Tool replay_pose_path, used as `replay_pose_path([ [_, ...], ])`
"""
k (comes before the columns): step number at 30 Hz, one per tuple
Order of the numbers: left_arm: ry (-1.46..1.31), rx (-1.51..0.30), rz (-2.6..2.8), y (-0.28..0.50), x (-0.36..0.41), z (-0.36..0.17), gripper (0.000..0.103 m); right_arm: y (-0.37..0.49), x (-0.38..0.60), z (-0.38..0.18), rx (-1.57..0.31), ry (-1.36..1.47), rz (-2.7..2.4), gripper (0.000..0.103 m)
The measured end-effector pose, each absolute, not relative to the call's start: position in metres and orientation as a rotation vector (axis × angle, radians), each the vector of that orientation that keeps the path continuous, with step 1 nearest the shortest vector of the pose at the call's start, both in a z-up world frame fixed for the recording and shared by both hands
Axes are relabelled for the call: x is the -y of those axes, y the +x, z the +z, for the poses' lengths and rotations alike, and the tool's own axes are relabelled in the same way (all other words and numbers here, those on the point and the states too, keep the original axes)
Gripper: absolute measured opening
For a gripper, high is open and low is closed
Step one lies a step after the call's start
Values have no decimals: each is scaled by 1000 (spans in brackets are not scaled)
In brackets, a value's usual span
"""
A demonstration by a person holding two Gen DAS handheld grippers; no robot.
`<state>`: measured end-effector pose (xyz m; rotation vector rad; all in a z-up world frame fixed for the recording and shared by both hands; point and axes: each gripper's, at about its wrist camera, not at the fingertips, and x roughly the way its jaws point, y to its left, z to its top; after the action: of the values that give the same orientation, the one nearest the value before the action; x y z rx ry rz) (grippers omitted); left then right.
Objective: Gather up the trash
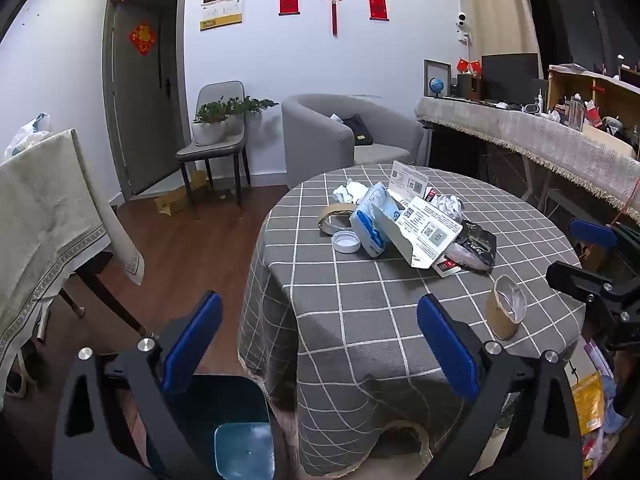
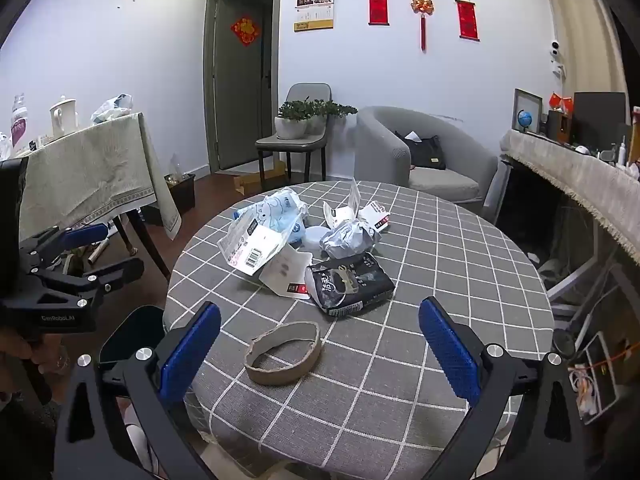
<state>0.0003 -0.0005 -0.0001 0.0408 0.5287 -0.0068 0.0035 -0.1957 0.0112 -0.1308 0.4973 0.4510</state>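
A heap of trash lies on the round table with the grey checked cloth (image 1: 400, 304) (image 2: 440, 264): a blue-white wipes pack (image 1: 370, 220) (image 2: 280, 208), white cartons (image 1: 424, 232) (image 2: 256, 248), a black packet (image 1: 478, 246) (image 2: 352, 284), crumpled paper (image 2: 348, 238), a white lid (image 1: 346, 241). A brown cardboard ring (image 1: 505, 307) (image 2: 283, 353) lies nearest. My left gripper (image 1: 320, 344) is open and empty, beside the table above a dark bin (image 1: 232, 428). My right gripper (image 2: 320, 348) is open and empty, straddling the ring from above.
A second tape ring (image 1: 334, 218) lies by the lid. A cloth-covered side table (image 2: 92, 176) stands left, a chair with plants (image 2: 298, 136) and a grey armchair (image 2: 424, 152) behind, a cluttered counter (image 1: 540, 140) right. The floor is wood.
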Motion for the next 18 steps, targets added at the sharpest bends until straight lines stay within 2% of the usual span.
replay_pose_path([
  [18, 35, -527, -8, 0, 0, 0, 99, 5, 196, 9, -511, -127, 453, 100],
])
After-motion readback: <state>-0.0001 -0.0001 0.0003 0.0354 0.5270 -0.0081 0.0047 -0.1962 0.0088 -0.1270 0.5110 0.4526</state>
